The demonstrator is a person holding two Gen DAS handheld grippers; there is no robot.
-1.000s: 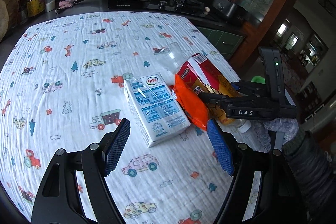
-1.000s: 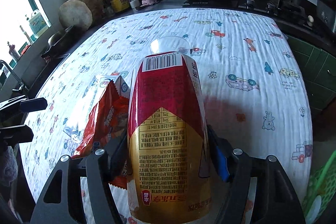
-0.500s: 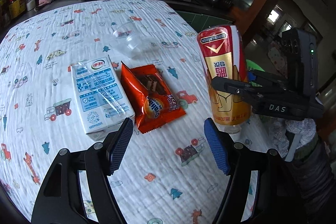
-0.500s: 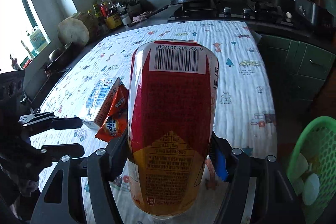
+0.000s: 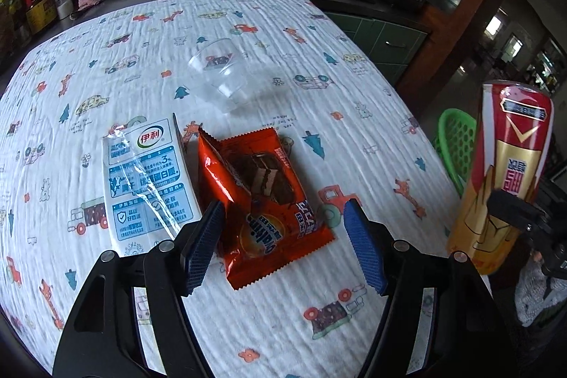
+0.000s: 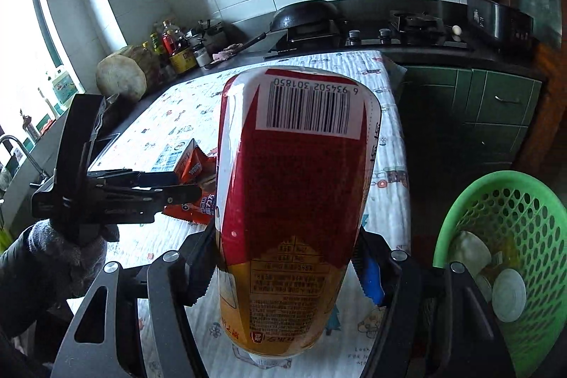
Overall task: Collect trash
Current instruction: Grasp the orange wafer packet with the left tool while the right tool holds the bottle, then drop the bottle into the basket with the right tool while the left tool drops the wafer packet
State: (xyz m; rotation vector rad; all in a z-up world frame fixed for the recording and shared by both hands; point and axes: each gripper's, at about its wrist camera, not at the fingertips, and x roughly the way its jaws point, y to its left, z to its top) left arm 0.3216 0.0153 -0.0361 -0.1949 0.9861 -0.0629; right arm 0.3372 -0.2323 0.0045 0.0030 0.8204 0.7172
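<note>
Item: red-gold bottle (image 6: 290, 218), clenched upside-down in our right gripper (image 6: 287, 266), off table edge, bound for green basket (image 6: 524, 201) at 4 o'clock. Our left gripper (image 5: 281, 245) released, jaws straddling orange wrapper (image 5: 262, 197); milk carton (image 5: 149, 179) at 9 o'clock, clear cup (image 5: 221, 78) at 12.

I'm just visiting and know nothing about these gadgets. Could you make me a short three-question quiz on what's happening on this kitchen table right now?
1. True or false: the right gripper is clamped on the red and gold bottle.
2. Which item lies between the open fingers of the left gripper? A) clear plastic cup B) orange snack wrapper C) milk carton
3. What colour is the basket beside the table?

Key: 1 true. 2 B; the pads do not press on it yet. 3 green; it already holds some pale, rounded things.
</note>
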